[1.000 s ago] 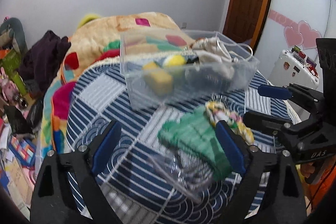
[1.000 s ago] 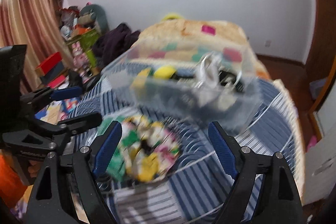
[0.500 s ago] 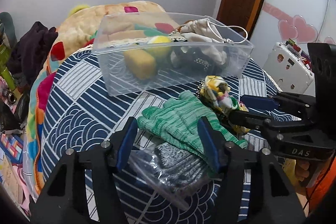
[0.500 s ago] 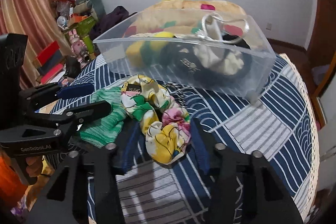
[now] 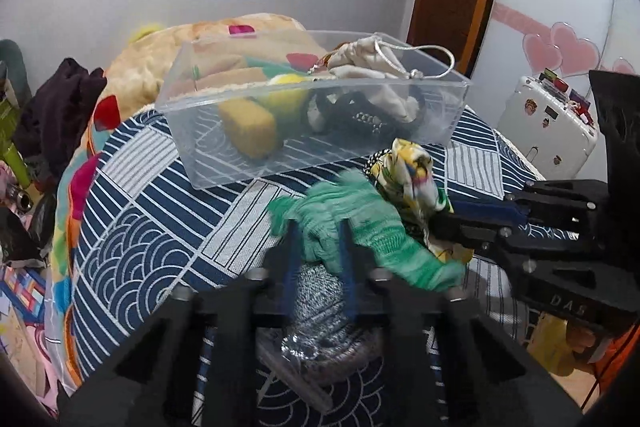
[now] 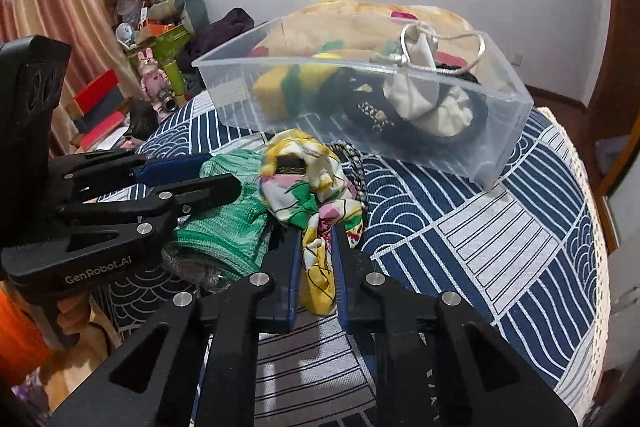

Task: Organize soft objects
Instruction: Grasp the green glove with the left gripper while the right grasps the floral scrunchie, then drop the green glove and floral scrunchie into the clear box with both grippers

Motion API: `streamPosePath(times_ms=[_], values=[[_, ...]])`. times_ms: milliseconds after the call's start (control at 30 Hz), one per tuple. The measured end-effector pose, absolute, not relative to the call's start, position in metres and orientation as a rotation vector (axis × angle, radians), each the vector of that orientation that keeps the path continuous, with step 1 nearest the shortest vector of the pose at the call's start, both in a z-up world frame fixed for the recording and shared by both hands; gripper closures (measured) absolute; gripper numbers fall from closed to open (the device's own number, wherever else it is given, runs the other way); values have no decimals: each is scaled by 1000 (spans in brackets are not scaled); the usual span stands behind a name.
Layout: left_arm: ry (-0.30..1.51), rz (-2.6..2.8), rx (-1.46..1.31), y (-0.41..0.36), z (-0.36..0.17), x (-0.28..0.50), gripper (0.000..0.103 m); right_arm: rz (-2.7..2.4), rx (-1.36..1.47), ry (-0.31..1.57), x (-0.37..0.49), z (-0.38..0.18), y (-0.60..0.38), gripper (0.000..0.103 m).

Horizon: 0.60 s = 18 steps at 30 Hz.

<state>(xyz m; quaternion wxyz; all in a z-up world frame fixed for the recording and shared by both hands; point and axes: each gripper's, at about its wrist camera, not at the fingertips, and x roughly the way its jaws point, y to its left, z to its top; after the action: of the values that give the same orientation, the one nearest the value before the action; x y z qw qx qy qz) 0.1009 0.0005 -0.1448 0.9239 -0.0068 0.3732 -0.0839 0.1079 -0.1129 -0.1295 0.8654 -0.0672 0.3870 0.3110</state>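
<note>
My left gripper (image 5: 318,227) is shut on a green knitted glove (image 5: 360,223), which lies over a grey glove in a plastic sleeve (image 5: 320,311). My right gripper (image 6: 316,231) is shut on a yellow floral scrunchie (image 6: 308,187); the green glove (image 6: 228,219) lies left of it. The right gripper also shows in the left wrist view (image 5: 476,217), and the left gripper in the right wrist view (image 6: 200,175). A clear plastic bin (image 5: 440,123) behind holds a yellow sponge (image 5: 248,127), a black item and a cream pouch (image 6: 416,95).
All lies on a round table with a blue-and-white patterned cloth (image 6: 480,227). A colourful blanket (image 5: 160,67) is heaped behind the bin. Clutter and toys (image 6: 160,59) stand at the far left. A white suitcase (image 5: 552,127) and a brown door are at the right.
Both grippers went from wide open to shut, the left on the green glove and the right on the scrunchie. Both moved down and in toward the pile.
</note>
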Motion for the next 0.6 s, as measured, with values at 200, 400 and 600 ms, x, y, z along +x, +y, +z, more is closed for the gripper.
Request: streamPosePath(times_ms=[200,400,600], values=[[716,-186,-37,7,-128,91,97,649,-121,767,103,-115,-122,91],[646,-170,-51,15,-102,84,97,627,-103,707,100,-98,-132,91],[562,-150,-46,22,-75,81,98,611,-93,635,103,-77,-136,91]])
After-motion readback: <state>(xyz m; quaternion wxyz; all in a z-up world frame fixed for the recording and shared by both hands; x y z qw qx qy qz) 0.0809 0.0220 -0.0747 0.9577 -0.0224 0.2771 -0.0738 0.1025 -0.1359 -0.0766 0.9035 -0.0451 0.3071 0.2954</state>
